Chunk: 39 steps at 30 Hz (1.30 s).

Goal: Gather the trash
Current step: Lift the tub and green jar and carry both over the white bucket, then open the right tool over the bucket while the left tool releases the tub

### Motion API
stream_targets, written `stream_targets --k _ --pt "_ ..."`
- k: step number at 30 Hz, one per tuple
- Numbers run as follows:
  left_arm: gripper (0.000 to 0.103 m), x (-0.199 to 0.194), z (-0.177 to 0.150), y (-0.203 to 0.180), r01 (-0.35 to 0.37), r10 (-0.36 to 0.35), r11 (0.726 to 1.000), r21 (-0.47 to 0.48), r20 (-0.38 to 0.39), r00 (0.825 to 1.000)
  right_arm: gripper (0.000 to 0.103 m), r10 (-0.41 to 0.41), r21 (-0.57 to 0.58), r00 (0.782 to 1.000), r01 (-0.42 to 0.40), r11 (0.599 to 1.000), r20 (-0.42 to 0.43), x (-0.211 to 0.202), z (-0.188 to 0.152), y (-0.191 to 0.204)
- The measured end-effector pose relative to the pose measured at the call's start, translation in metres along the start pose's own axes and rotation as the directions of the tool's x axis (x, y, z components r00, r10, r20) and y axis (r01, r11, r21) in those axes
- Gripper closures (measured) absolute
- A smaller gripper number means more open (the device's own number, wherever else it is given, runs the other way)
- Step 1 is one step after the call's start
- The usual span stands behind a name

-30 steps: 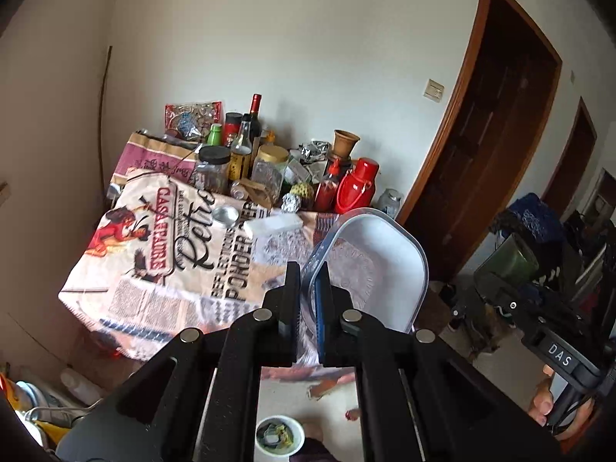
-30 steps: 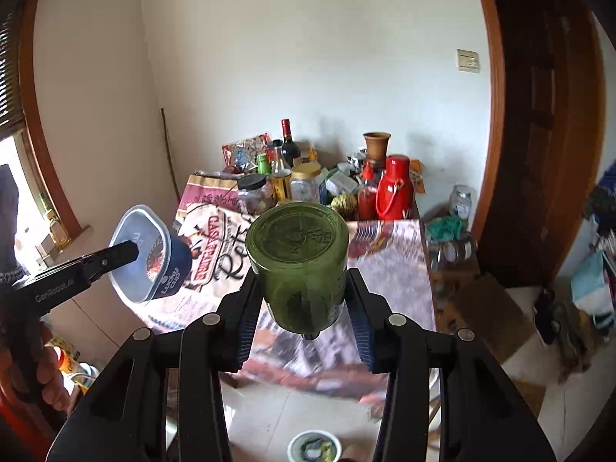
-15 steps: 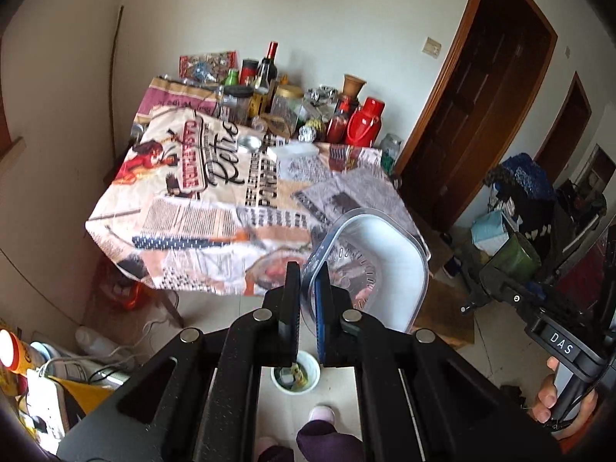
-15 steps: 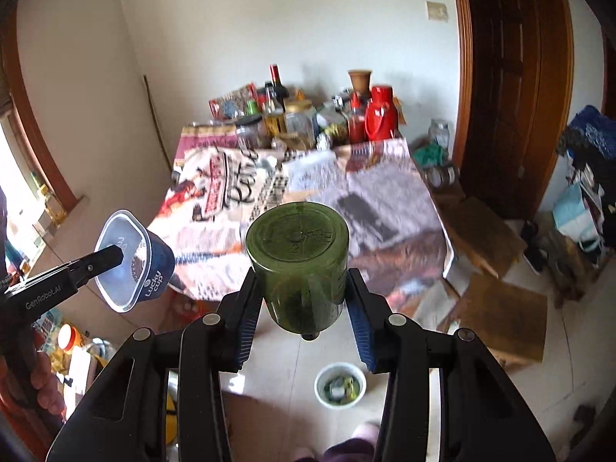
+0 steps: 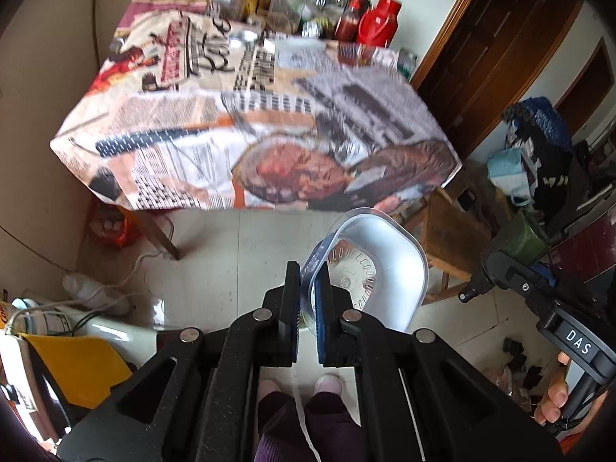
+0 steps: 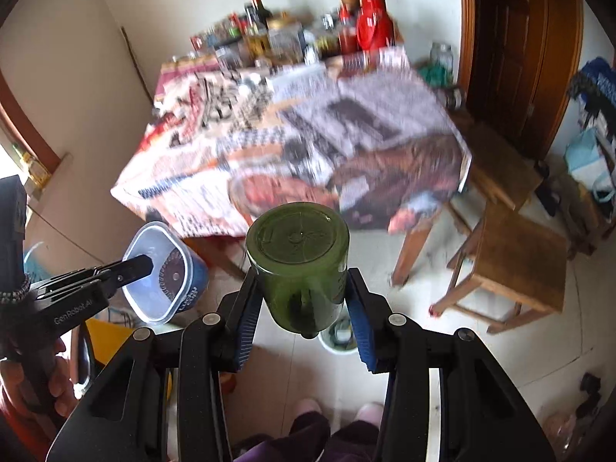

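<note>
My left gripper (image 5: 307, 283) is shut on the wall of an empty clear plastic tub with a blue label (image 5: 379, 265), held above the tiled floor. The tub also shows in the right wrist view (image 6: 163, 273), with the left gripper (image 6: 134, 267) clamped on its rim. My right gripper (image 6: 304, 288) is shut on a dark green glass bottle (image 6: 298, 261), base toward the camera. That bottle shows at the right of the left wrist view (image 5: 521, 236). A small white bin with trash (image 6: 340, 340) sits on the floor below the bottle, mostly hidden.
A table under a printed cloth (image 5: 254, 131) stands ahead, with bottles, jars and a red flask (image 5: 379, 19) at its far edge. A wooden stool (image 6: 516, 261) stands at the right by a dark door (image 6: 512, 50). Cables and a yellow object (image 5: 73, 362) lie at the left. My feet (image 5: 327, 385) are below.
Both grippers have tilted down and pulled back from the table, so more floor shows. The tub and the bottle stay gripped. The white bin now lies under the grippers.
</note>
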State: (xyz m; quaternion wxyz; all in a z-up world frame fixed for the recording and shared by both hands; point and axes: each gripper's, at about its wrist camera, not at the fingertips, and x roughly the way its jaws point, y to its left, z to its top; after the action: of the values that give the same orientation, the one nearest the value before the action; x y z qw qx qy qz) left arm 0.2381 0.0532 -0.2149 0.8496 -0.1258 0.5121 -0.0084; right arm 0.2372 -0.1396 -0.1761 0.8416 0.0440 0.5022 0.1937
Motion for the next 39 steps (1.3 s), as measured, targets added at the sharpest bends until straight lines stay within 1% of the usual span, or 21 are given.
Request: stream_targets --k 3,7,10,12,17,21,23,25,26,27,29,31,36,39 --pt "0.098 0.040 -0.011 -0.006 -0.009 0.008 1.000 -0.007 -0.052 0.999 0.063 -0.006 -0.012 0.999 0.005 1.000 -0.041 0.027 -0.012 -0.016" --pt "0.098 0.095 -0.026 -0.007 -0.032 0.030 0.999 -0.018 -0.102 0.994 0.063 -0.009 -0.022 0.995 0.007 1.000 -0.099 0.071 -0.026 -0.040" --pt "0.098 0.139 -0.038 -0.001 -0.035 0.026 0.997 -0.062 -0.135 0.990 0.063 -0.014 -0.047 0.990 0.008 0.999 -0.142 0.102 -0.035 -0.054" --pt "0.098 0.166 -0.045 0.004 -0.038 0.024 0.995 -0.093 -0.150 0.988 0.063 -0.010 -0.058 0.988 0.001 0.998 -0.155 0.126 -0.044 -0.063" --pt "0.098 0.235 -0.067 0.021 -0.084 0.058 0.988 -0.129 -0.193 0.980 0.063 0.006 -0.069 0.982 -0.020 0.997 -0.188 0.182 -0.058 -0.077" --pt "0.098 0.277 -0.082 0.037 -0.110 0.073 0.982 -0.151 -0.230 0.971 0.063 0.042 -0.089 0.977 -0.062 0.994 -0.211 0.222 -0.067 -0.076" --pt "0.098 0.293 -0.087 0.041 -0.122 0.083 0.981 -0.151 -0.243 0.967 0.063 0.046 -0.104 0.975 -0.070 0.992 -0.219 0.235 -0.071 -0.075" --pt "0.098 0.305 -0.090 0.043 -0.129 0.089 0.981 -0.148 -0.254 0.963 0.061 0.041 -0.115 0.967 -0.072 0.991 -0.251 0.249 -0.077 -0.076" --pt "0.098 0.313 -0.093 0.043 -0.130 0.089 0.981 -0.147 -0.260 0.961 0.058 0.037 -0.118 0.959 -0.073 0.990 -0.279 0.258 -0.081 -0.078" --pt "0.098 0.319 -0.094 0.042 -0.130 0.087 0.981 -0.145 -0.268 0.960 0.054 0.028 -0.118 0.953 -0.067 0.991 -0.303 0.264 -0.083 -0.080" --pt "0.098 0.329 -0.095 0.039 -0.129 0.086 0.982 -0.140 -0.280 0.956 0.053 0.012 -0.114 0.942 -0.053 0.992 -0.336 0.271 -0.087 -0.087" --pt "0.098 0.340 -0.093 0.034 -0.124 0.081 0.983 -0.134 -0.288 0.954 0.053 0.018 -0.096 0.938 -0.054 0.994 -0.347 0.271 -0.088 -0.093" --pt "0.098 0.361 -0.087 0.016 -0.089 0.049 0.989 -0.118 -0.303 0.952 0.053 0.023 -0.054 0.935 -0.045 0.998 -0.353 0.267 -0.082 -0.106" --pt "0.097 0.371 -0.082 0.006 -0.067 0.031 0.992 -0.107 -0.306 0.952 0.053 0.019 -0.051 0.939 -0.039 0.998 -0.343 0.263 -0.077 -0.108"
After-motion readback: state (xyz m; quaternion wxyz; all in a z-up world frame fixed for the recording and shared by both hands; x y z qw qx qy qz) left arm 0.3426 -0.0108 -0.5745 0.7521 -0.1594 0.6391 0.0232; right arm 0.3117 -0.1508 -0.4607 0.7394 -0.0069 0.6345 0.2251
